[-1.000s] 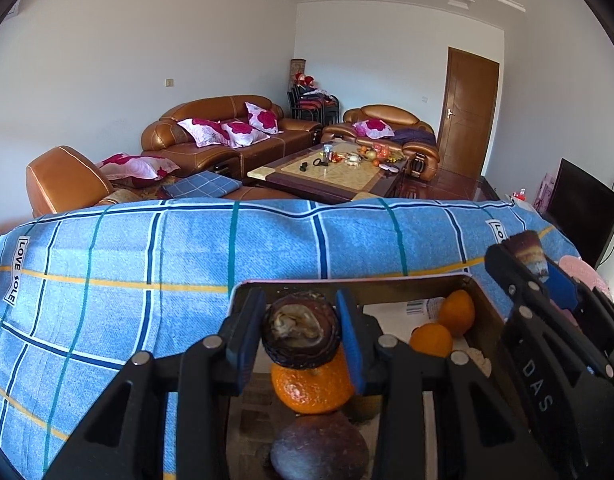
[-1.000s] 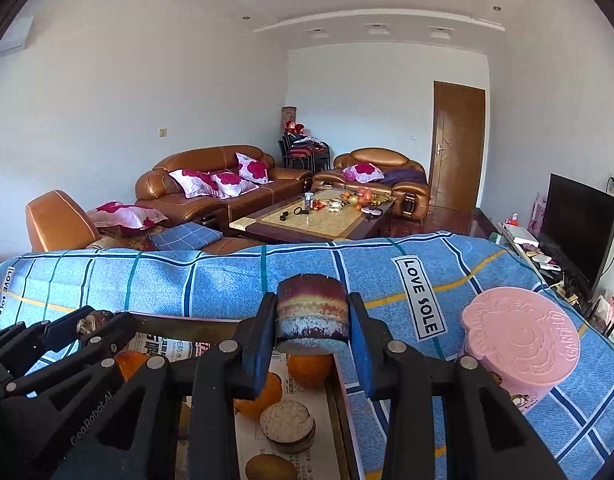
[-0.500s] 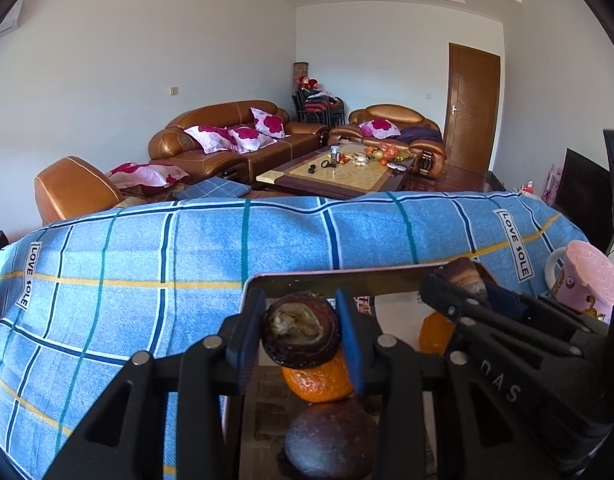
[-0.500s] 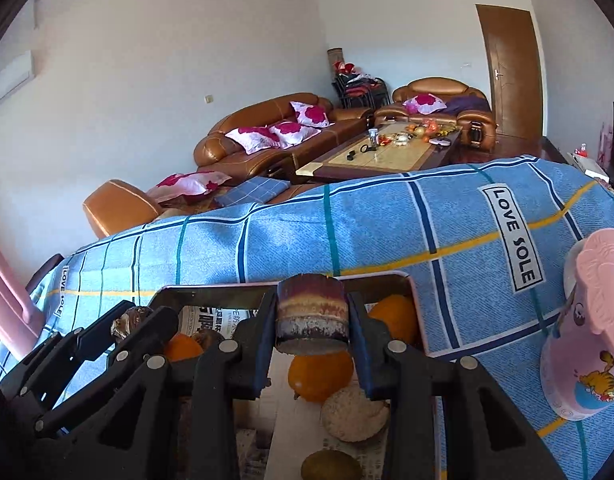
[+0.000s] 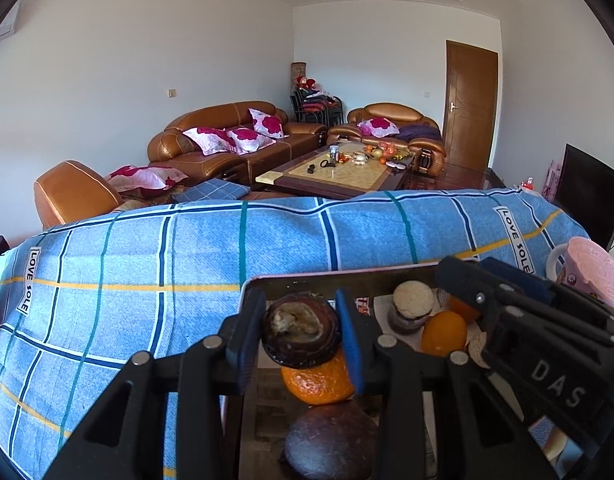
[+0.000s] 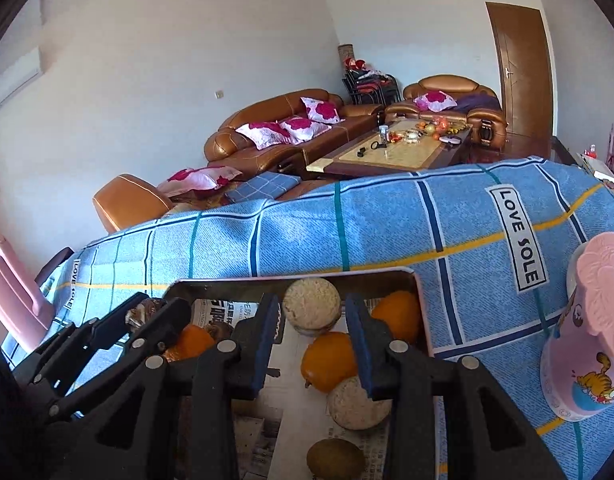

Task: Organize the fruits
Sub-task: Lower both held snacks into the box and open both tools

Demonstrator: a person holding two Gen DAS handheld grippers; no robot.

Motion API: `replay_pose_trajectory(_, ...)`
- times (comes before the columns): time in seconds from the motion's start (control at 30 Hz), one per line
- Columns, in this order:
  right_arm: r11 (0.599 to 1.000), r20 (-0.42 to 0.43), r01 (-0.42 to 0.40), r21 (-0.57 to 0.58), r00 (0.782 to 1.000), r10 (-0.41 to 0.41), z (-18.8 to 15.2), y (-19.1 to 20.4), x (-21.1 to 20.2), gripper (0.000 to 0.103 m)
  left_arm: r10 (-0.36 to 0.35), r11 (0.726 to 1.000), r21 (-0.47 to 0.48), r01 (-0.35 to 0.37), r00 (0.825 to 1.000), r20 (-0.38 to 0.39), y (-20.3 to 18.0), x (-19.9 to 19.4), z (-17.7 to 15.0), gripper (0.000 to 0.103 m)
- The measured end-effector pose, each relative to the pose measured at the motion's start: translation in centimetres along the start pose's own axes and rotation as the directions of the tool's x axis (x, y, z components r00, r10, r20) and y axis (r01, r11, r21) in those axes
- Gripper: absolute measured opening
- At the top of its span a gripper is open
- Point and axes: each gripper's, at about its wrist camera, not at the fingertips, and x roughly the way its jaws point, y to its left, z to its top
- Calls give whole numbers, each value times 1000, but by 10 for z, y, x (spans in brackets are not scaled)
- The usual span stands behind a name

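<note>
The right gripper (image 6: 313,344), jaws just opening, stands clear around the halved fruit (image 6: 311,311) set in the tray (image 6: 235,280); the left gripper (image 5: 301,334) clamps 1 dark fruit half (image 5: 301,330) above the tray's near-left part.

bright daylight | sharp focus | fisheye bending (dark vignetted corners)

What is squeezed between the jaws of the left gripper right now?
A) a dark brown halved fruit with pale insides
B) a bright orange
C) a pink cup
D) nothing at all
A: in the left wrist view, the left gripper has its jaws pressed on both sides of the dark brown halved fruit with pale insides, above the metal tray.
</note>
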Motion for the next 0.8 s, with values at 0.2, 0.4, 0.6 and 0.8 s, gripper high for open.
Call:
replay_pose_trajectory(0.2, 995, 119, 80, 59, 989, -86, 2, -10, -21, 52, 38, 996, 77, -35, 998, -45, -17, 9, -1, 100)
replay_pose_trajectory(0.4, 979, 125, 151, 134, 978, -168, 2, -27, -23, 53, 49, 988, 148, -50, 999, 8, -31, -1, -3, 103)
replay_pose_trajectory(0.6, 976, 132, 184, 119, 971, -200, -1, -23, -23, 53, 51, 993, 106, -49, 999, -12, -23, 1, -1, 103)
replay_pose_trajectory(0.8, 967, 190, 221, 124, 952, -242, -5, -23, -32, 66, 70, 994, 86, -69, 998, -5, -19, -3, -3, 103)
